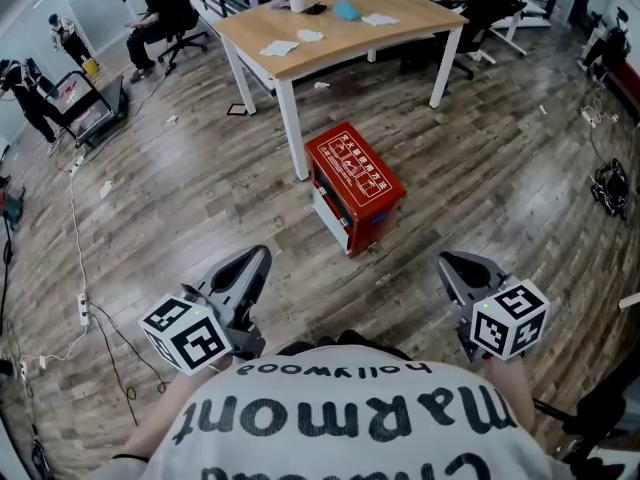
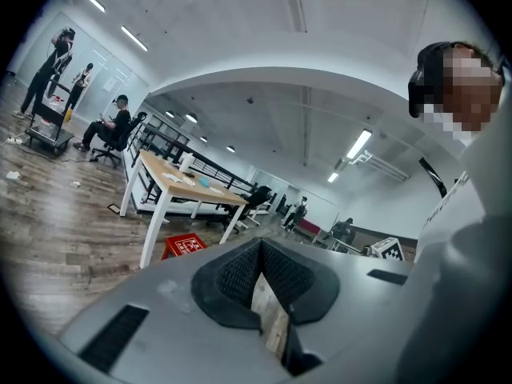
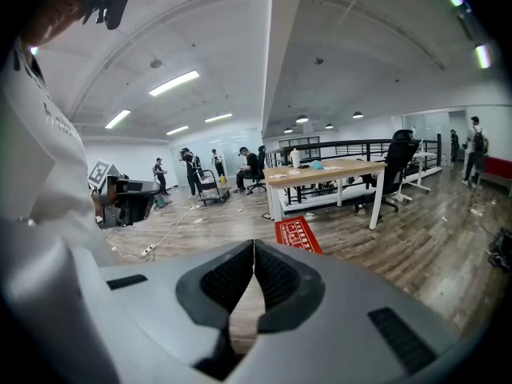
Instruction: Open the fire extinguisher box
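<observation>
While both grippers hang close to the person's body, the fire extinguisher box (image 1: 354,188) stands shut on the wooden floor (image 1: 190,198). It is farther out than either gripper, roughly midway between the 2, and just beside the nearest leg (image 1: 292,133) of the table (image 1: 400,23). The left gripper (image 1: 260,256) has its fingers pressed together with nothing between them. The right gripper (image 1: 448,261) is the same, pads meeting at the tips on empty air. Both are well apart from the box, so the opening has not begun.

The box looks like painted sheet metal: stiff, smooth and probably slippery under rubber pads. If extinguishers are inside it will be heavy, which should help it stay put when a panel is pulled. Its red lid (image 1: 360,168) carries white print, and the near-left face shows a pale panel (image 1: 331,213) that may hold a latch or handle, though it is too small here to be sure. A sensible hold would be that latch, or a free edge of the lid pinched between 1 gripper's fingers, which must first spread. The other gripper could brace the body against sliding on the slick floor. A hinged metal lid can drop back hard, so it wants a firm, steady lift.
</observation>
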`<state>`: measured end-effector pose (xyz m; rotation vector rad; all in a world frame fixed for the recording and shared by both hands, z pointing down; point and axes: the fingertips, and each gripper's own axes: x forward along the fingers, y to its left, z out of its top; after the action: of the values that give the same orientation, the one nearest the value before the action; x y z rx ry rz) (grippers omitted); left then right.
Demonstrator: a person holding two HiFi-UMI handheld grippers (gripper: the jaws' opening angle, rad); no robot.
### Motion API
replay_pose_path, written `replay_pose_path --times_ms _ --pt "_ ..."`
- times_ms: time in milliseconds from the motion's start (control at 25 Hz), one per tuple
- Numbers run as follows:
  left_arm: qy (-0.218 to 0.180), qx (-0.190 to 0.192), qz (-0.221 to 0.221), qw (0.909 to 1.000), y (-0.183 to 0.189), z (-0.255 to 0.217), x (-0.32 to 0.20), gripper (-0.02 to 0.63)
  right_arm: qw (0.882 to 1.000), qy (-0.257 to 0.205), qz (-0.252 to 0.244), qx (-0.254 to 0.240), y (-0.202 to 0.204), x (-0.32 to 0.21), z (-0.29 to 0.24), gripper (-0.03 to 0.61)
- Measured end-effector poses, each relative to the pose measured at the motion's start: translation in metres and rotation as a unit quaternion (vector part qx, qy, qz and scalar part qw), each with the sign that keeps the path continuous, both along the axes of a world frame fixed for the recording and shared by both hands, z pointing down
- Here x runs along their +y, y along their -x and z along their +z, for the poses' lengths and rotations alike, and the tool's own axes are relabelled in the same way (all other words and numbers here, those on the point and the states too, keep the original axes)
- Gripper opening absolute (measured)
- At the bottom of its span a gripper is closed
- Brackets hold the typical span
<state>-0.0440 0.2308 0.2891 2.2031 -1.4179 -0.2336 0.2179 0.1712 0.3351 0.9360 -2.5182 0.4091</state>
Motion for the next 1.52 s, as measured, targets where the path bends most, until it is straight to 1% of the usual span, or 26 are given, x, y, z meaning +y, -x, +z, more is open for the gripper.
replay_pose_path --times_ms 320,520,640,720,960,1080,1160,1280,1400,1520 --pt "0.02 0.002 -0.014 0.9997 0.013 0.011 0.009 0.006 1.0 0.014 -0.008 -0.005 0.014 0.005 0.01 0.009" --pt "0.028 0.016 -0.01 0.9994 0.021 0.015 -0.005 0.006 1.0 0.016 0.003 0.005 0.015 0.001 0.009 0.009" --pt "0.024 0.026 0.004 0.9994 0.021 0.01 -0.022 0.006 0.999 0.016 0.026 0.009 0.008 -0.007 0.002 0.009" --pt "0.019 0.025 0.017 0.9994 0.02 0.007 -0.035 0.006 0.999 0.018 0.04 0.01 0.005 -0.014 0.0 0.009" --pt "0.03 0.035 0.044 0.998 0.028 0.015 -0.077 0.006 0.998 0.027 0.056 0.018 0.02 -0.034 0.004 0.01" --pt "0.032 0.038 0.057 0.9971 0.034 0.014 -0.102 0.006 0.996 0.033 0.077 0.023 0.023 -0.049 0.003 0.009" --pt "0.03 0.036 0.064 0.9968 0.042 0.012 -0.117 0.006 0.996 0.036 0.084 0.022 0.03 -0.06 0.0 0.009" --pt "0.032 0.041 0.065 0.9965 0.061 0.013 -0.139 0.006 0.996 0.038 0.078 0.033 0.049 -0.076 -0.001 0.009" --pt "0.046 0.056 0.078 0.9943 0.07 0.024 -0.157 0.006 0.995 0.04 0.081 0.045 0.064 -0.091 0.0 0.01" --pt "0.056 0.061 0.094 0.9921 0.078 0.033 -0.175 0.006 0.994 0.048 0.089 0.05 0.079 -0.108 0.003 0.01"
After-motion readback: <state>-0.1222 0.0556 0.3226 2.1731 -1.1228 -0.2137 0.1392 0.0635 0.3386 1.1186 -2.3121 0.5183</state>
